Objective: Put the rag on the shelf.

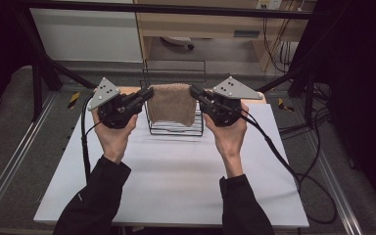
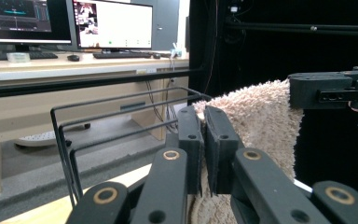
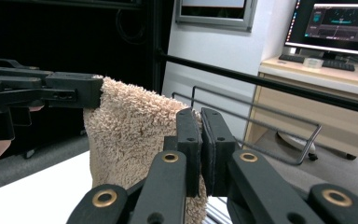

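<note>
A beige terry towel [image 1: 173,103] hangs folded between my two grippers, above the black wire rack [image 1: 175,128] at the far side of the white table. My left gripper [image 1: 150,92] is shut on the towel's left top corner, and my right gripper [image 1: 193,91] is shut on its right top corner. In the left gripper view the towel [image 2: 261,121] is pinched between my jaws, with the right gripper's jaws [image 2: 326,89] clamped at its far edge. The right gripper view shows the towel [image 3: 130,135] held the same way, with the left gripper [image 3: 91,91] at its other corner.
The white table [image 1: 176,181] spreads wide in front of the rack. A black frame [image 1: 44,58] stands around the table, and cables [image 1: 293,171] trail off to the right. A wooden desk with monitors [image 2: 107,23] stands beyond.
</note>
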